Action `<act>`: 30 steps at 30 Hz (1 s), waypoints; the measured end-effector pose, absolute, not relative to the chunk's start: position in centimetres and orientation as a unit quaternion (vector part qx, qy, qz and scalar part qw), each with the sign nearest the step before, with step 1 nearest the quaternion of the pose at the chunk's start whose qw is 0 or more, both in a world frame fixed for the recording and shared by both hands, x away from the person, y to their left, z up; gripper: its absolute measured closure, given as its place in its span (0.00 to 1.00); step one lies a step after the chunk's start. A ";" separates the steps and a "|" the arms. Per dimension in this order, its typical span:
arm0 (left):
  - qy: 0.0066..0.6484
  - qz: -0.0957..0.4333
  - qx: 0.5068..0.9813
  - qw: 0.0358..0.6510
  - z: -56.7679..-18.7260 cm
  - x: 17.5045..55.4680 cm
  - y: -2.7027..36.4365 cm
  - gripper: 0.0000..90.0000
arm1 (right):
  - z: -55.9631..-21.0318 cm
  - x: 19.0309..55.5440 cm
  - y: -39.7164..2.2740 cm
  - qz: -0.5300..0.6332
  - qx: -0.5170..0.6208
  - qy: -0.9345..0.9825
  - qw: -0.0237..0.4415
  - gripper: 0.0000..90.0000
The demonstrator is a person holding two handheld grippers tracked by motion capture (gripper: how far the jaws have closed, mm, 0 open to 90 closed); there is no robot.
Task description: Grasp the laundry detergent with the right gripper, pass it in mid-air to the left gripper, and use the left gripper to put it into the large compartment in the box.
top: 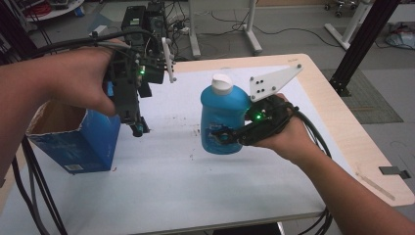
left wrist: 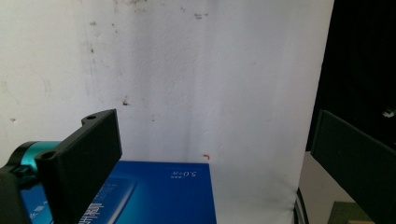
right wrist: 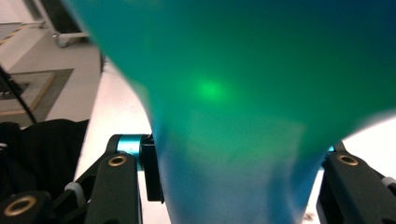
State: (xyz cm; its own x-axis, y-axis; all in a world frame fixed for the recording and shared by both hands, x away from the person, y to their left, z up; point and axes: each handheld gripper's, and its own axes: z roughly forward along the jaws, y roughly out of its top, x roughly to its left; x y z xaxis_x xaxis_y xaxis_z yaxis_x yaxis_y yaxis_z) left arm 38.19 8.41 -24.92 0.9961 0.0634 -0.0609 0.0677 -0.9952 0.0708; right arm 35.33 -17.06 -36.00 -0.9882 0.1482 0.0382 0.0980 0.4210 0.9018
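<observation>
A light wooden desk (top: 337,122) carries a white sheet (top: 195,181) that covers most of its top and is speckled with small dark marks. Beyond the far edge lies a grey floor with trailing cables, white table legs (top: 252,29) and a black frame post (top: 359,44) at the far right corner.

An open blue cardboard box (top: 80,142) stands at the desk's left edge, its brown inner flap showing. The left gripper (top: 138,128) hangs pointing down just beside the box's right side, near its top rim. In the left gripper view its jaws stand wide apart with nothing between them, the blue box (left wrist: 163,196) and the white sheet lying below.

The right gripper (top: 221,134) holds a blue plastic bottle (top: 222,115) with a white cap (top: 221,82), upright, over the middle of the desk; whether its base touches the sheet cannot be told. In the right gripper view both jaws press against the blurred blue-green bottle (right wrist: 243,93), one on each side.
</observation>
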 end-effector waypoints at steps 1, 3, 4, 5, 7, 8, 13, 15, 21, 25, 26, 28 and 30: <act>0.029 -0.031 0.998 0.038 -24.5 37.8 8.1 0.02 | -36.1 35.1 -16.4 0.534 0.066 0.843 0.016 0.51; 0.029 -0.033 0.998 0.039 -24.3 37.6 7.9 0.02 | -36.1 35.0 -16.1 0.533 0.063 0.843 0.012 0.51; 0.027 -0.035 0.998 0.040 -24.2 37.5 7.7 0.02 | -36.2 34.9 -15.8 0.532 0.060 0.845 0.012 0.51; 0.028 -0.040 0.998 0.043 -23.9 37.2 7.4 0.02 | -36.4 34.7 -15.2 0.534 0.055 0.844 0.004 0.51; 0.030 -0.042 0.998 0.043 -23.8 37.0 7.3 0.02 | -36.4 34.7 -14.9 0.533 0.053 0.844 0.000 0.51; 0.029 -0.043 0.998 0.040 -23.7 36.9 7.1 0.02 | -36.5 34.6 -14.6 0.533 0.050 0.845 -0.003 0.51; 0.028 -0.048 0.998 0.033 -23.5 36.2 6.1 0.02 | -37.0 34.2 -12.5 0.525 0.028 0.850 -0.016 0.51; 0.026 -0.050 0.998 0.031 -23.5 36.0 5.8 0.02 | -37.2 34.1 -11.9 0.523 0.025 0.852 -0.023 0.51; 0.026 -0.052 0.998 0.029 -23.7 35.8 5.4 0.02 | -37.5 34.0 -10.5 0.519 0.022 0.854 -0.035 0.51; 0.025 -0.046 0.998 0.021 -23.8 35.6 5.1 0.02 | -37.4 34.0 -9.4 0.516 0.017 0.856 -0.042 0.51; 0.020 -0.045 0.999 0.021 -23.8 35.5 4.9 0.02 | -37.3 34.1 -8.9 0.517 0.015 0.855 -0.042 0.51; 0.022 -0.044 0.999 0.021 -23.8 35.4 4.9 0.02 | -37.3 34.1 -8.7 0.518 0.014 0.854 -0.044 0.51; 0.020 -0.042 0.999 0.020 -23.8 35.3 4.7 0.02 | -37.1 34.1 -8.1 0.520 0.013 0.853 -0.049 0.51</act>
State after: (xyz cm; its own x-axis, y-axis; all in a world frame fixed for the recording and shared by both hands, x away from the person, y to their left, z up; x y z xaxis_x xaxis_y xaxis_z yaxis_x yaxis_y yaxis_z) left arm 35.26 4.72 -23.79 0.9956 0.0375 -0.0856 0.0410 -0.9984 0.0389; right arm 34.14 -8.14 -37.10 -0.9948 -0.0284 0.0977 0.0737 0.4597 0.8850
